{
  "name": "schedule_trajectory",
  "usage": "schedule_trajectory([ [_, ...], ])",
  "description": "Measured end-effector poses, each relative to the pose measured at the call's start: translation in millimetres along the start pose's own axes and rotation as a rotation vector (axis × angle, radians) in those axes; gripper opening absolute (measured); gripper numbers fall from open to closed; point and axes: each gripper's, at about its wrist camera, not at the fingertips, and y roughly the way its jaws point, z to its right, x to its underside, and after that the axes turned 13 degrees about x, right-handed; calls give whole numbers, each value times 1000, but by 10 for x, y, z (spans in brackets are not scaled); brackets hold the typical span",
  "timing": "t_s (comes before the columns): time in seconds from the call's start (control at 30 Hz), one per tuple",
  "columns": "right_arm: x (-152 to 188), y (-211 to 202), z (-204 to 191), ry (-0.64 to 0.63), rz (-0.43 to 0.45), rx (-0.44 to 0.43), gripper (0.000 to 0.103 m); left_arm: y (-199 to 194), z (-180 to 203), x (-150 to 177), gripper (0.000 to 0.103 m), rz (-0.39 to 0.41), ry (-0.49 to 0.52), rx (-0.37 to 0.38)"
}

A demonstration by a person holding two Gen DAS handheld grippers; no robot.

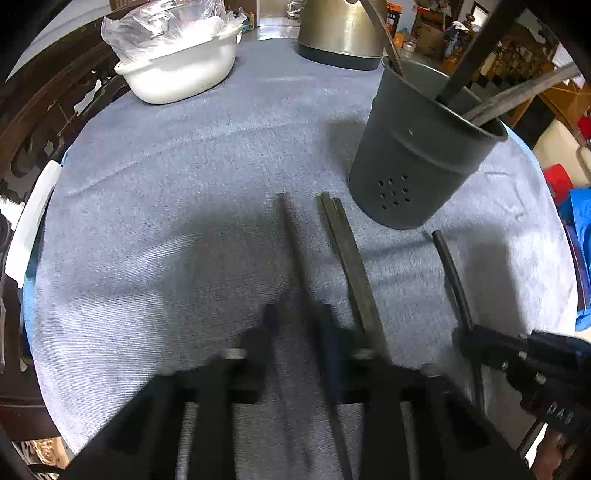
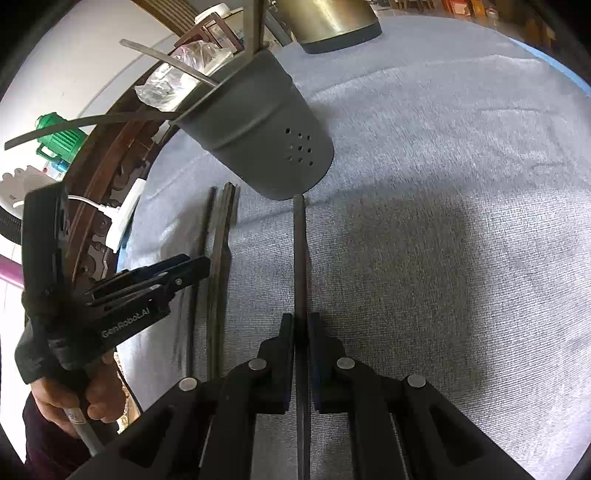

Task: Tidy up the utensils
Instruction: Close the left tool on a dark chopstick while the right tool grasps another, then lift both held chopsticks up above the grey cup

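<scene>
The tabletop carries a blue cloth (image 1: 166, 221), and the work sits on it. A grey holder (image 1: 417, 155) with small holes in its wall stands upright towards the far right of the cloth and already contains several utensils (image 1: 517, 92) leaning out over its rim. Four dark chopsticks lie on the cloth in front of the holder, roughly parallel and pointing towards it. The left chopstick (image 1: 291, 240) runs back between the fingers of the left hand-held gripper (image 1: 299, 321). That view is smeared by motion, but seen from the right wrist the fingers stand close together on the stick, so the left hand-held gripper appears to be clamped on it. Just beside it to the right, a pair (image 1: 343, 251) of chopsticks lies side by side, touching each other and free of both grippers. Further right, the right chopstick (image 2: 300, 258) is clamped firmly between the pads of the right hand-held gripper (image 2: 303, 325), its far tip lying at the foot of the holder; whether it touches the holder cannot be told. Both held sticks rest along the cloth. A hand (image 2: 88, 391) grips the handle of the left tool. At the far edge stand a metal kettle (image 1: 340, 33) and a white bowl (image 1: 177, 74) holding a clear plastic bag, both well apart from the chopsticks.
</scene>
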Motion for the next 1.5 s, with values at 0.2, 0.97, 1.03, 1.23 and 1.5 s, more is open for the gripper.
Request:
schedule_trajectory([
  [0.2,-8,0,-15,4,-16,13,10,-75,-90,222,7,-14,27,62],
  [0.97,-436,189,-346,-24,-18,176,15,150,-60,-190,21,-17,11,77],
  [1.03,-448,204,-430,-69,1,220,11,148,-77,-193,21,-15,23,72],
  [1.23,-421,215,-510,-116,33,254,8,175,-197,-126,7,7,23,56],
  [1.5,-374,-23,-50,-23,62,85,7,-111,-116,58,6,74,15,25],
])
